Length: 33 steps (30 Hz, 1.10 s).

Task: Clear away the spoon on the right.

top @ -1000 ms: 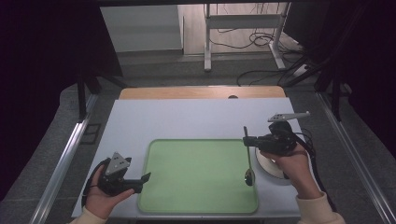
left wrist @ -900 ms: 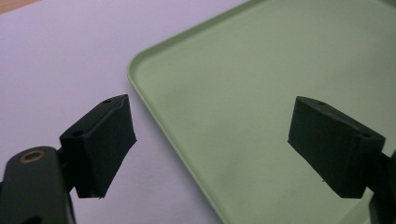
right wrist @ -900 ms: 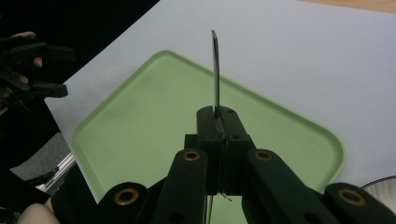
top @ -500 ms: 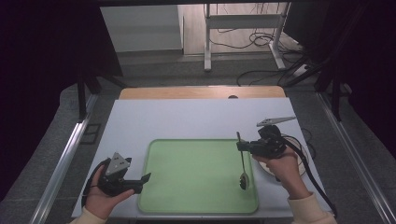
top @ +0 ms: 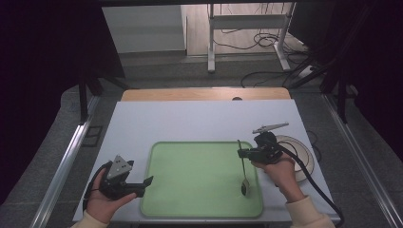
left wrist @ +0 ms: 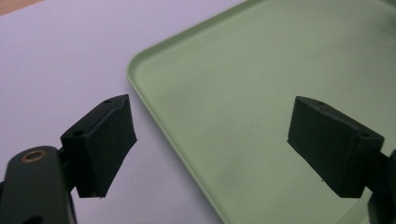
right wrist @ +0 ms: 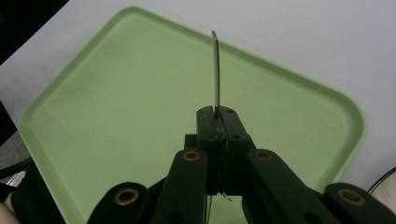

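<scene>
From the high view, a green tray (top: pixel 199 180) is seen on the white table (top: pixel 190 118), a round plate (top: pixel 304 154) just right of it; a spoon (top: pixel 244 171) is pinched by the right gripper (top: pixel 243 153), bowl down over the tray's right part. In the left gripper view, the left gripper (left wrist: pixel 210 144) is held spread wide at the tray's left edge — nothing between. In the right gripper view, jaws are pressed together on the spoon's handle (right wrist: pixel 216 74).

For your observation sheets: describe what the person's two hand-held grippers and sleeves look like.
Both grippers, left and right, are black, each topped by a grey three-cornered plate. The fingers are blocky black pads on arms with brass-ringed pivots. A black cable trails from the right one. The sleeves are cream.
</scene>
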Available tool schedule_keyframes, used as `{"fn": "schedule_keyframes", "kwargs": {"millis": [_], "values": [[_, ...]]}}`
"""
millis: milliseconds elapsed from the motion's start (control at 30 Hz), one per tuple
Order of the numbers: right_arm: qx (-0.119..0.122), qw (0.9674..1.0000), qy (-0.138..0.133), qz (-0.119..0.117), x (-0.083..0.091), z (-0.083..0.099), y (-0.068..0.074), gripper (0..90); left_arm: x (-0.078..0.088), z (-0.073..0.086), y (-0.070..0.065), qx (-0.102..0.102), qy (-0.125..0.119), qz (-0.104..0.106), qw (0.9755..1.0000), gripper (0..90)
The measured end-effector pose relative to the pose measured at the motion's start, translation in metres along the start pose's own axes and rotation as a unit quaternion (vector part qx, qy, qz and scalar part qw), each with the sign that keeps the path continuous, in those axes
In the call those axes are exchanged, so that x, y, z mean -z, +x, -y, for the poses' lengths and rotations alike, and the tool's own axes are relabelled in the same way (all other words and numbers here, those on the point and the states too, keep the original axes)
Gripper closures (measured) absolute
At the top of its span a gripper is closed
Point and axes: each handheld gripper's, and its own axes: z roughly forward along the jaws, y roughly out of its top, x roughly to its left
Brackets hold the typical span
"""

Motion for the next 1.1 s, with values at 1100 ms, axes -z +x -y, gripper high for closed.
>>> {"fn": "schedule_keyframes", "kwargs": {"millis": [1100], "values": [[-0.005, 0.9969, 0.054, 0.056, -0.041, 0.012, -0.004, 85.4, -0.001, 0.001, 0.001, -0.003, 0.004, 0.002, 1.0000, 14.9]]}}
